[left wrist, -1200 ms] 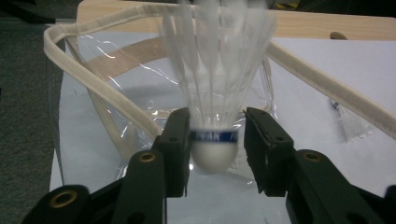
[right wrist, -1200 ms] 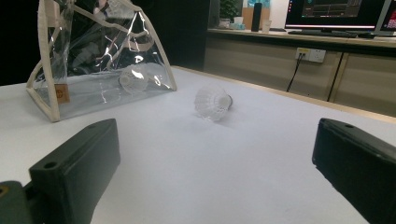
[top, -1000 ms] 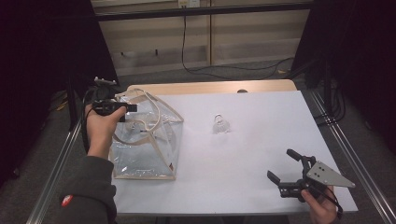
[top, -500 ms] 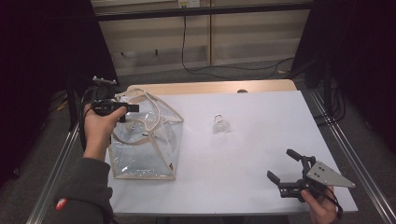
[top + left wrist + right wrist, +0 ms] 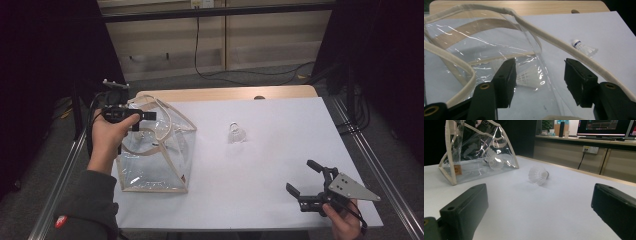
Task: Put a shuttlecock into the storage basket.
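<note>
At nine o'clock on the table (image 5: 260,200), the left gripper (image 5: 142,116), jaws just opening and empty, hovers over the clear bag (image 5: 155,160) holding one shuttlecock (image 5: 526,78); the loose shuttlecock (image 5: 237,134), light and crushable, suits a cork-end grip by the wide-open right gripper (image 5: 306,176).

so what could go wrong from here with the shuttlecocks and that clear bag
The left hand-held gripper at the bag's rim has just been opening, with nothing pressed between its jaws; the soft clear bag may sag shut once unsupported. The shuttlecock inside lies near the opening and could roll out if the bag tips. The shuttlecock on the table lies far from the open right hand-held gripper; a clumsy pinch could crush its feathers.
</note>
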Motion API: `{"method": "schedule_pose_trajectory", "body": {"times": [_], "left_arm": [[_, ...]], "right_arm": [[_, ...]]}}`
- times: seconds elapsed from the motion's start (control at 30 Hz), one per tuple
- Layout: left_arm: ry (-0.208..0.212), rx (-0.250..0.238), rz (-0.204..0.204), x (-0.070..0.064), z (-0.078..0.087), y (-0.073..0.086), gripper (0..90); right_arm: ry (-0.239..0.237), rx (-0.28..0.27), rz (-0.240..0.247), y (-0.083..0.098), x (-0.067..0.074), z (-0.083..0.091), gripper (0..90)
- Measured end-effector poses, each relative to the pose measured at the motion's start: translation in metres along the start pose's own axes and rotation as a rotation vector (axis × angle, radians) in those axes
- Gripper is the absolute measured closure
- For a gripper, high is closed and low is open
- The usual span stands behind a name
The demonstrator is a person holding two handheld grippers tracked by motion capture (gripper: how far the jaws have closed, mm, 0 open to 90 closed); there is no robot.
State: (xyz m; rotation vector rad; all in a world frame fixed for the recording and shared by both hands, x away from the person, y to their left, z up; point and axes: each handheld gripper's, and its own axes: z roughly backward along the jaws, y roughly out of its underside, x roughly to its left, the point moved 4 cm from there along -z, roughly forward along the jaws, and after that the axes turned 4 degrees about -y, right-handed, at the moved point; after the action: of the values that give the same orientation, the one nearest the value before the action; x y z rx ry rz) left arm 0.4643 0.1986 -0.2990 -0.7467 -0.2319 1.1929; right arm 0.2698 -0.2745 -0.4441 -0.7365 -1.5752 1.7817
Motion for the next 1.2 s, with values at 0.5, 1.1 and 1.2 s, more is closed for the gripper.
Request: {"method": "schedule_pose_trajectory", "body": {"times": [0.5, 1.1, 1.2], "left_arm": [[0.064, 0.011, -0.043, -0.02, 0.004, -0.004, 33.0], [0.106, 0.028, -0.083, -0.041, 0.006, -0.009, 23.2], [0.114, 0.025, -0.092, -0.047, 0.007, -0.01, 22.2]], "right_arm": [[-0.005, 0.001, 0.002, 0.0, 0.0, 0.0, 0.9], [-0.005, 0.001, 0.001, 0.0, 0.0, -0.001, 0.9], [-0.005, 0.001, 0.003, 0.0, 0.0, -0.001, 0.9]]}}
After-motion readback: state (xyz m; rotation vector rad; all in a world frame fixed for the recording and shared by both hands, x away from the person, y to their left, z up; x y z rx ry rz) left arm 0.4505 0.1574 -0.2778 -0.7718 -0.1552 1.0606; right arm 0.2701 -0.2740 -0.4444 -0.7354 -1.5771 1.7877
